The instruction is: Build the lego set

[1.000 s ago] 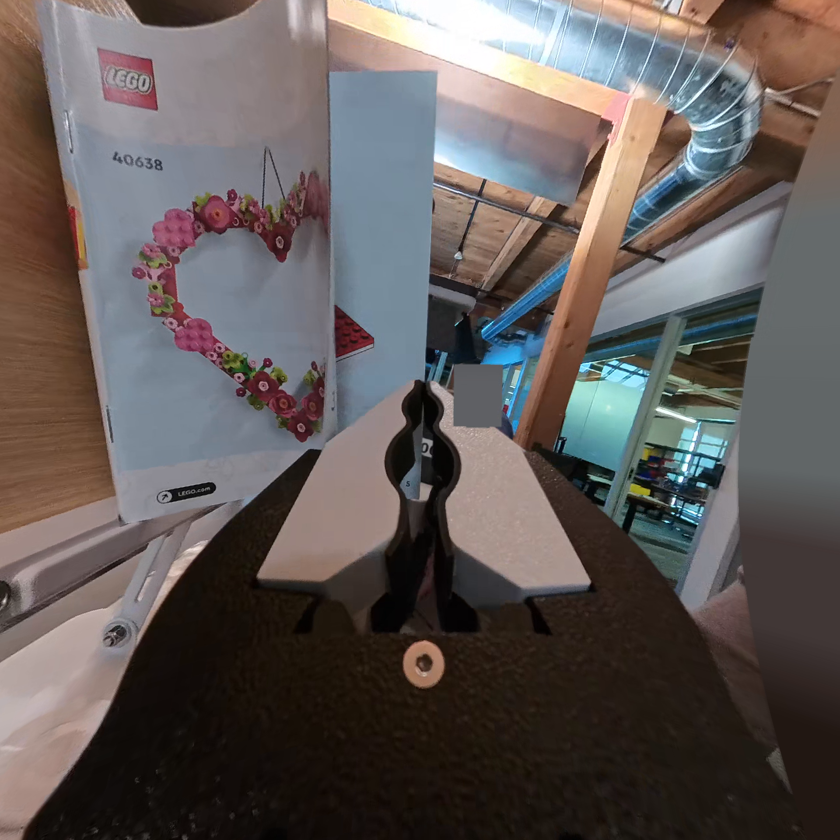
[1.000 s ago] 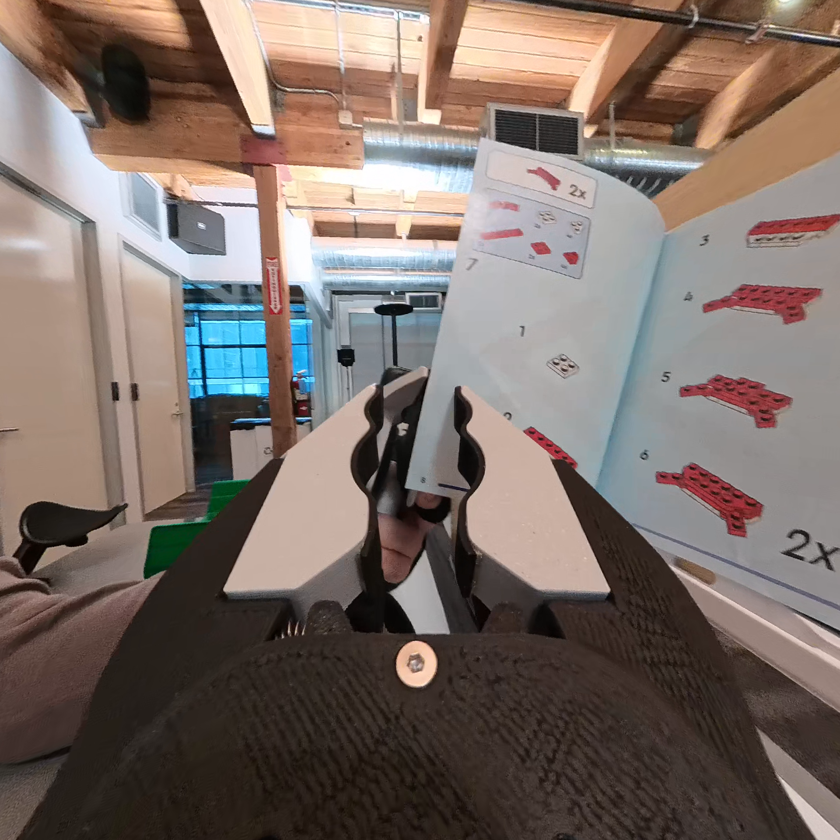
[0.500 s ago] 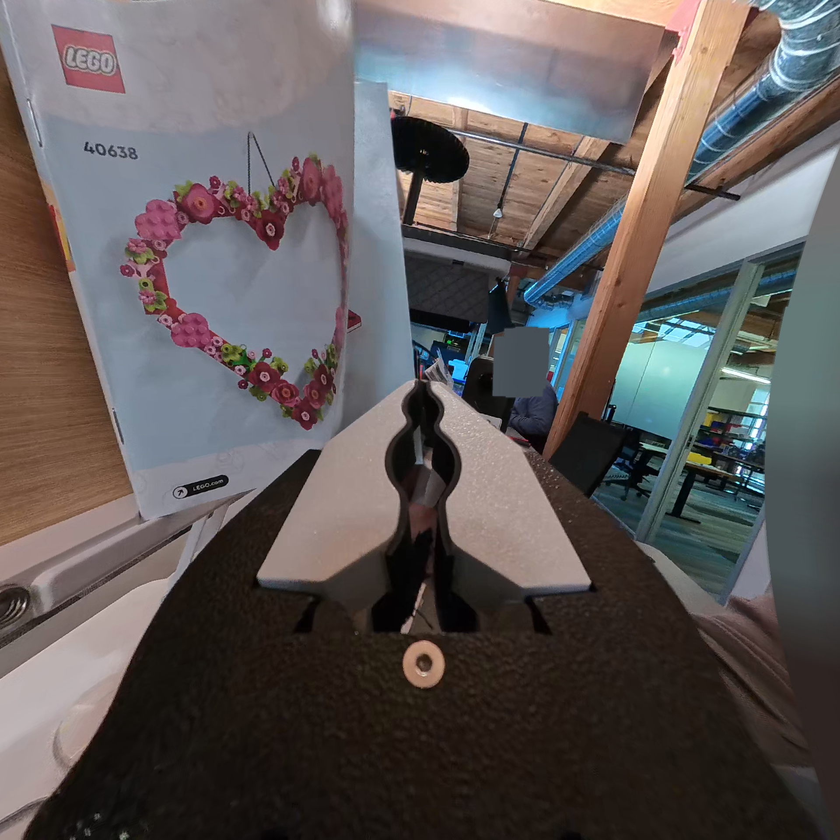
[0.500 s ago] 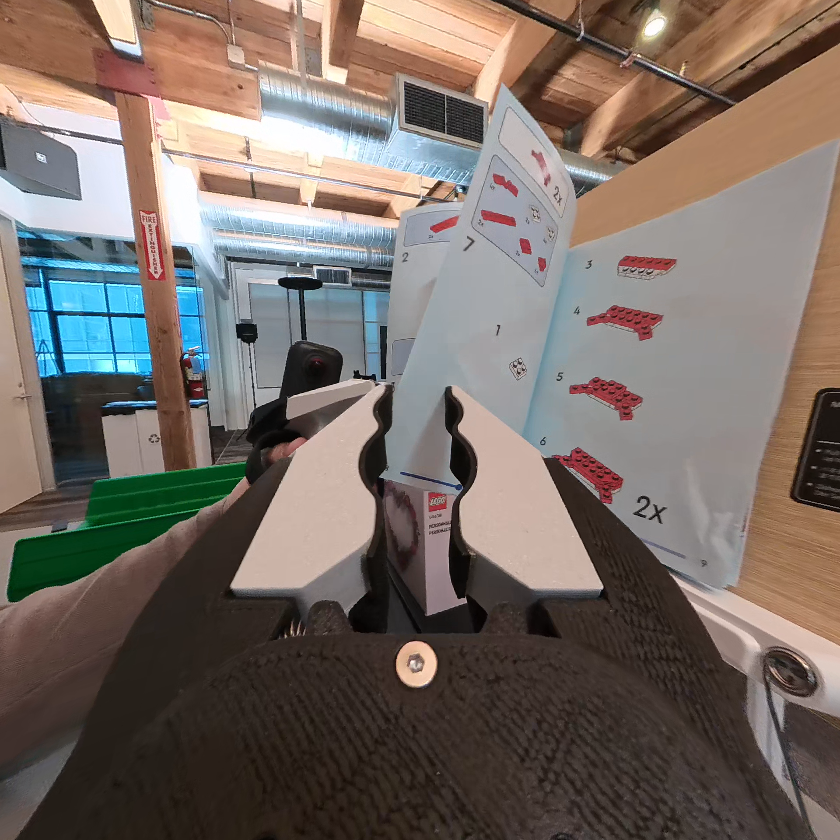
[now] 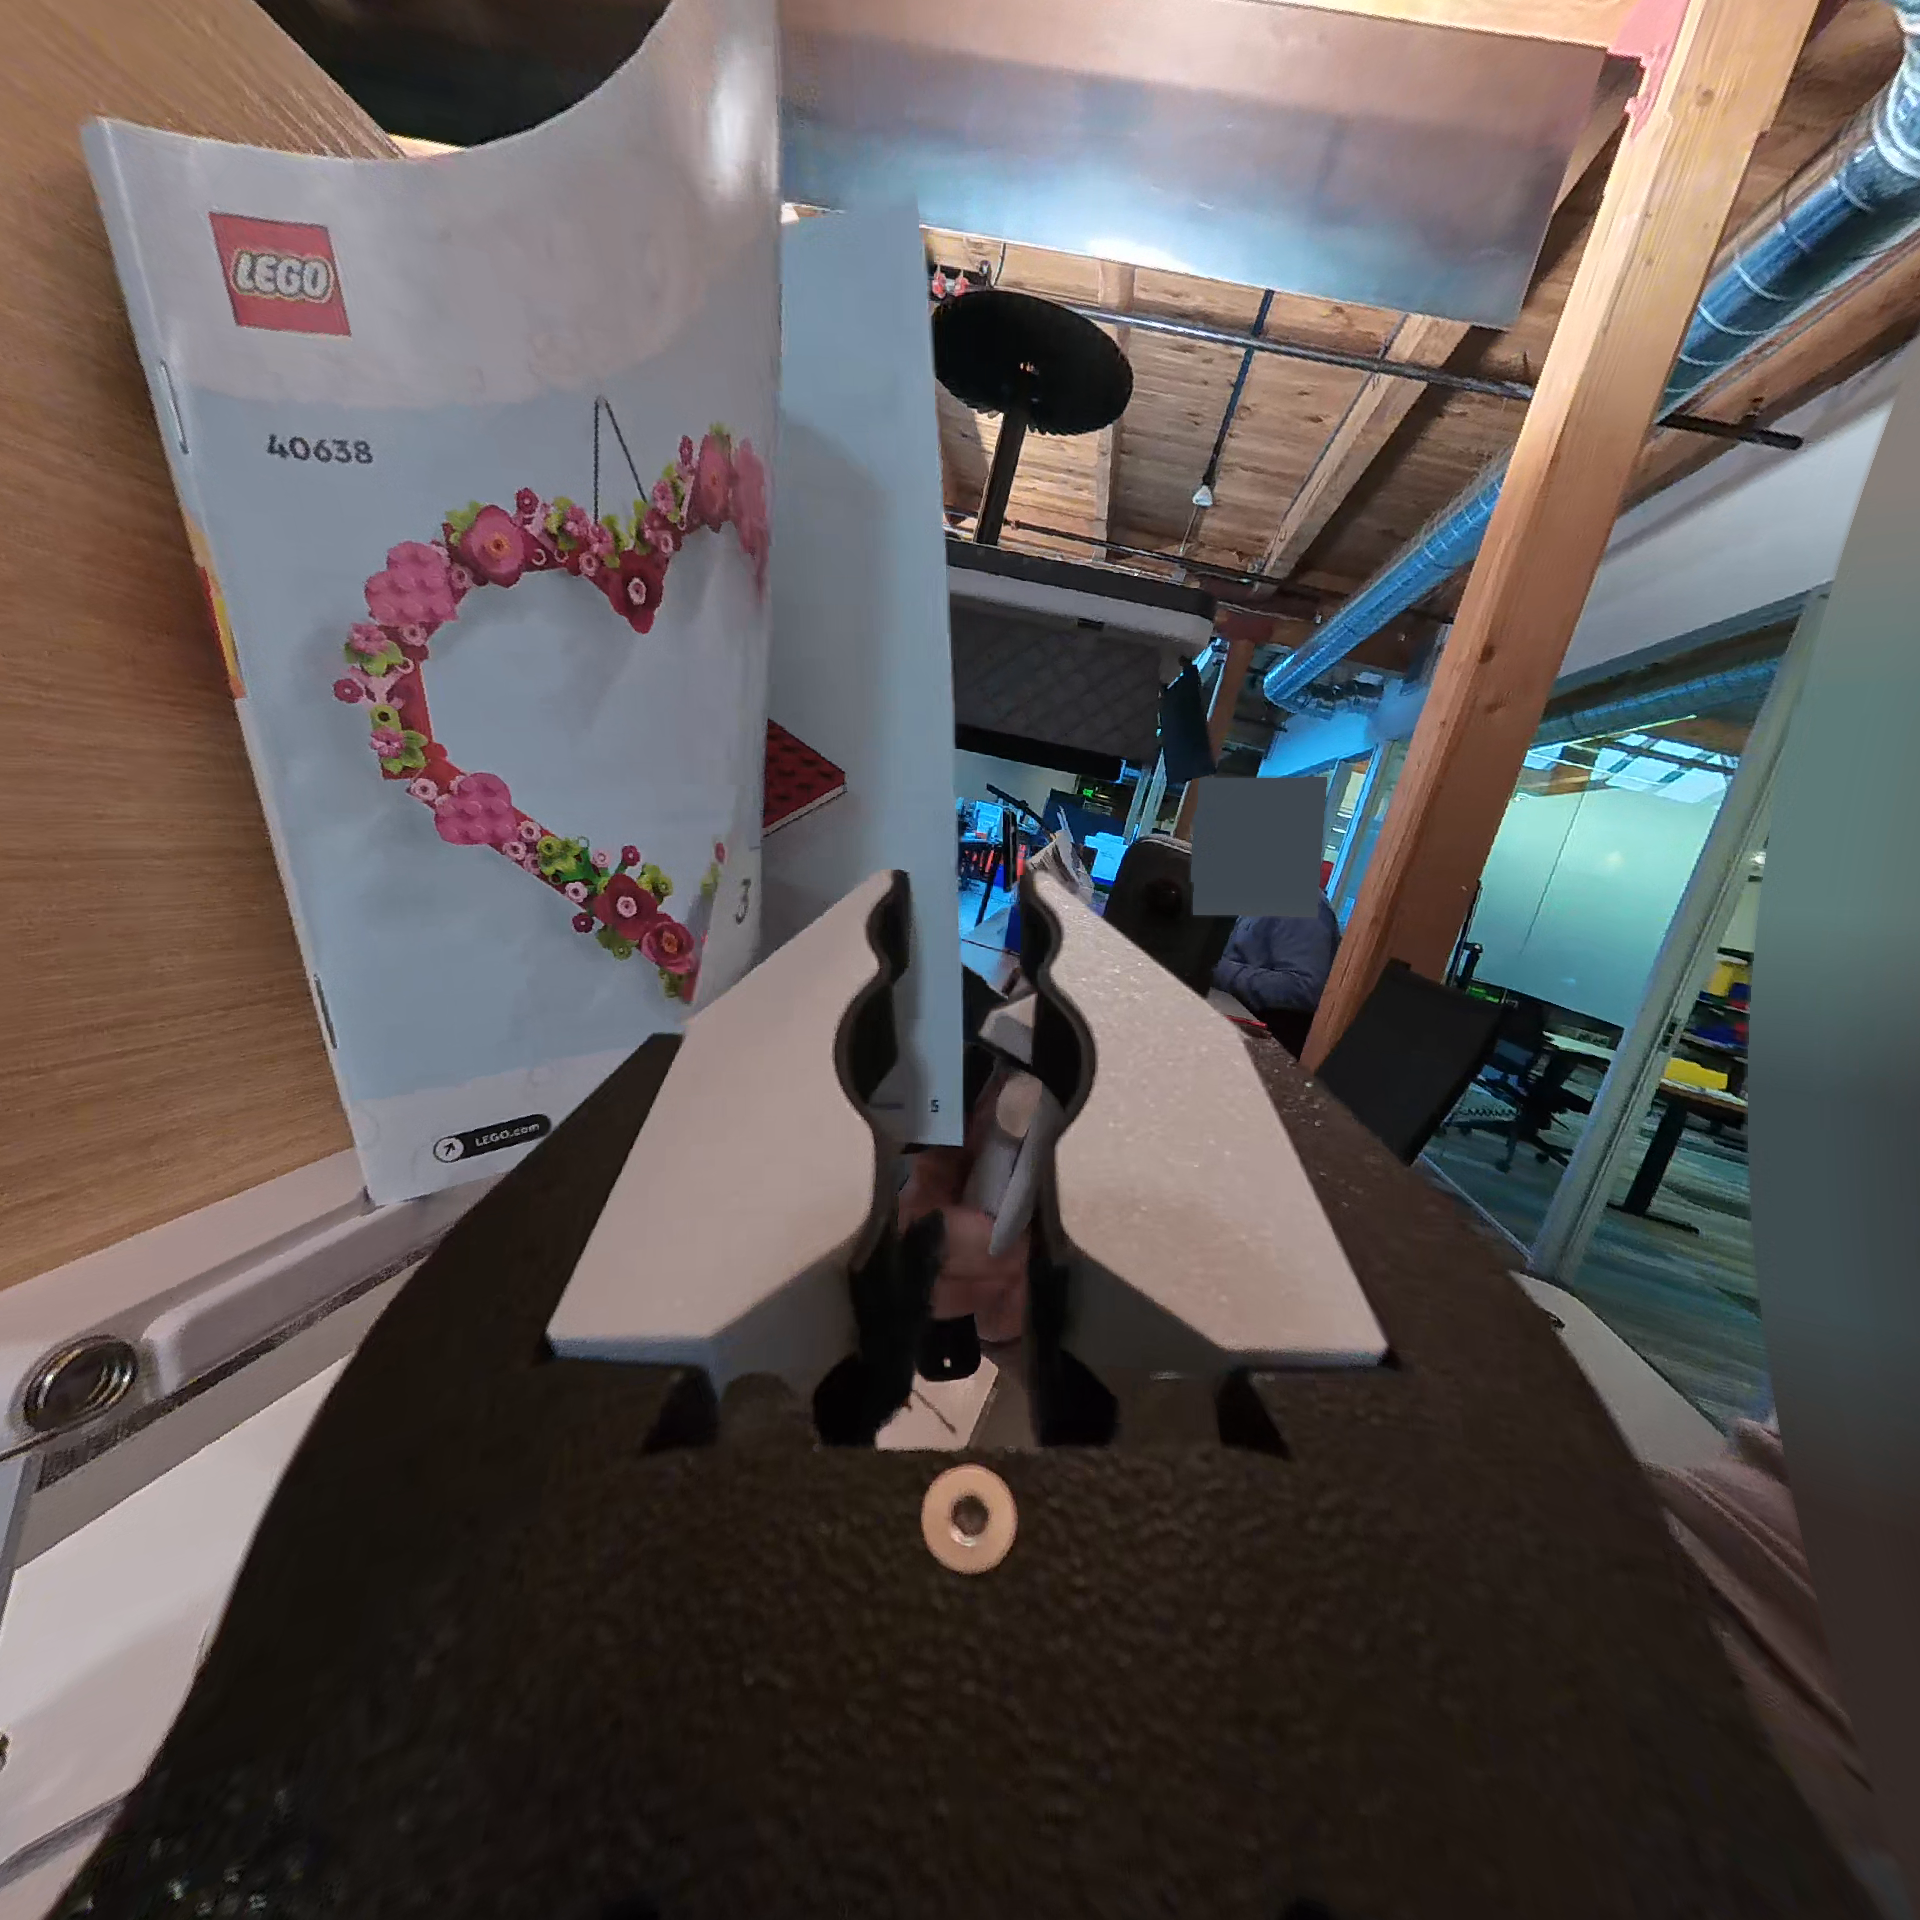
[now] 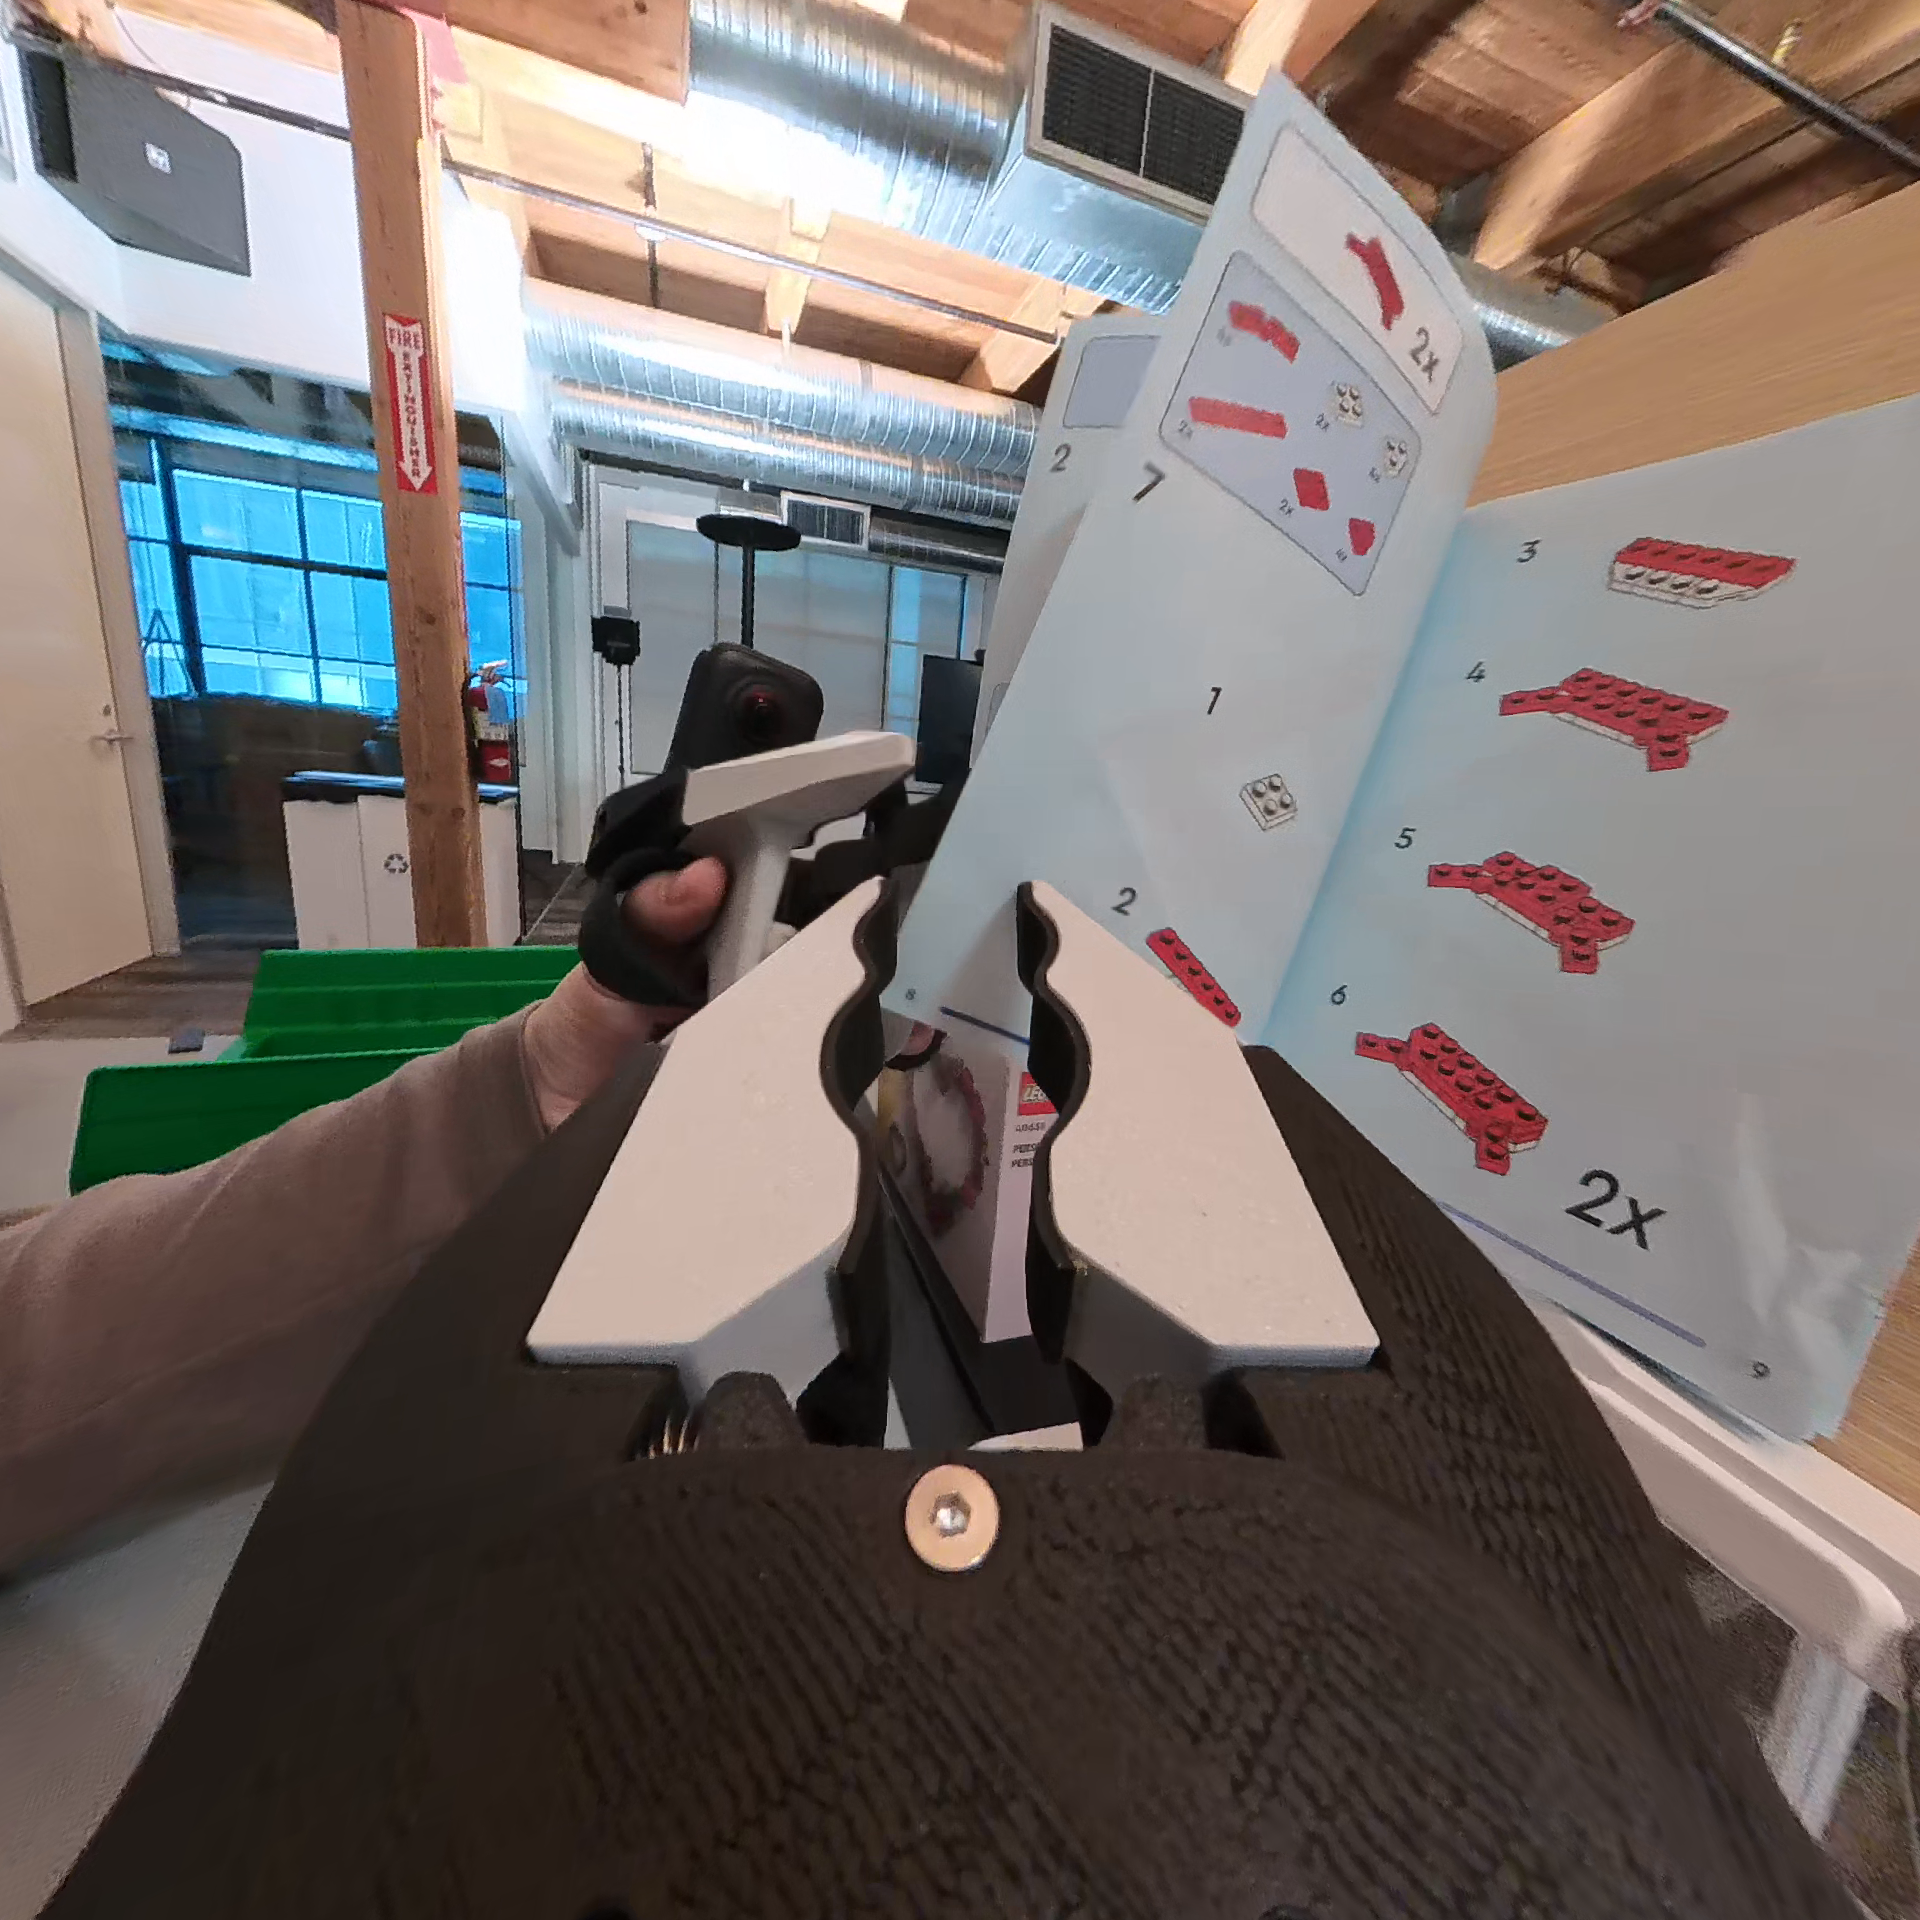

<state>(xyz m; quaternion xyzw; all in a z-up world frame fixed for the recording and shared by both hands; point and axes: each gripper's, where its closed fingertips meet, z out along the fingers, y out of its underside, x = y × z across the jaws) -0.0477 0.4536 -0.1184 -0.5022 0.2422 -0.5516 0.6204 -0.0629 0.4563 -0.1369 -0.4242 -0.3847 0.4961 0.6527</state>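
The instruction booklet point(image 5: 499, 727) stands open against a wooden panel, its cover showing a flower heart. One pale blue page point(image 5: 862, 623) stands up from it. My left gripper point(image 5: 964, 894) is open, and that page's lower edge sits loose in the gap by the left finger. In the right wrist view the booklet's step pages point(image 6: 1610, 883) show red plate drawings. A curled page point(image 6: 1195, 675) rises in the gap of my right gripper point(image 6: 956, 899), which is open and not pinching it. The left gripper point(image 6: 800, 769), held by a hand point(image 6: 665, 904), is just left of that page.
A white box point(image 6: 997, 1143) with a heart picture lies low between the right fingers. Green bins point(image 6: 312, 1039) stand at the left. The wooden panel point(image 5: 104, 831) rises behind the booklet on a white table edge point(image 5: 156, 1340). A wooden post point(image 6: 405, 520) and office room lie beyond. Less than 4 cm separates the two grippers' tips.
My left gripper was shut around the page edge and has opened; the page stands free in its gap. The right gripper stays open, and the left gripper has come into its view.
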